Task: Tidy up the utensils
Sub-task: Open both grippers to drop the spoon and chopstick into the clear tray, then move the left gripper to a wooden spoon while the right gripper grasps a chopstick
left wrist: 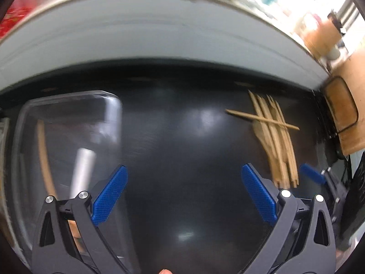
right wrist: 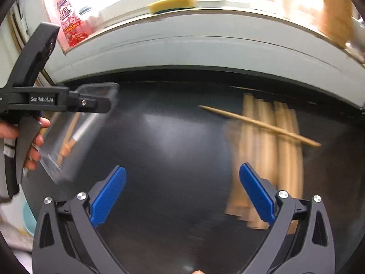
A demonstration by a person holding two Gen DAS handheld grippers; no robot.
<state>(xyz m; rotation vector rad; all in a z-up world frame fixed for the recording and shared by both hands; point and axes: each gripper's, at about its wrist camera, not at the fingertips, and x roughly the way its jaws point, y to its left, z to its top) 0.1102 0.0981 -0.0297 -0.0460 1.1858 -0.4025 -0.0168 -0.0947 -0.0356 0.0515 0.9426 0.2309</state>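
Note:
Several wooden chopsticks [left wrist: 276,137] lie in a bundle at the right of a dark tabletop [left wrist: 182,159], one lying across the others. The right wrist view shows the same chopsticks [right wrist: 269,150], blurred. A clear plastic box [left wrist: 68,141] stands at the left, holding a wooden stick and a silvery utensil; in the right wrist view the box [right wrist: 68,141] sits behind a hand. My left gripper [left wrist: 184,189] is open and empty over bare table between box and bundle. My right gripper [right wrist: 182,191] is open and empty, its right finger beside the bundle's near ends.
A grey ledge [left wrist: 159,43] runs behind the table with a yellow sponge [right wrist: 173,4] on it. A red-labelled bottle [right wrist: 68,20] stands at the far left. A wooden board [left wrist: 340,107] lies off the table's right end. A hand [right wrist: 34,137] holds the left gripper's handle.

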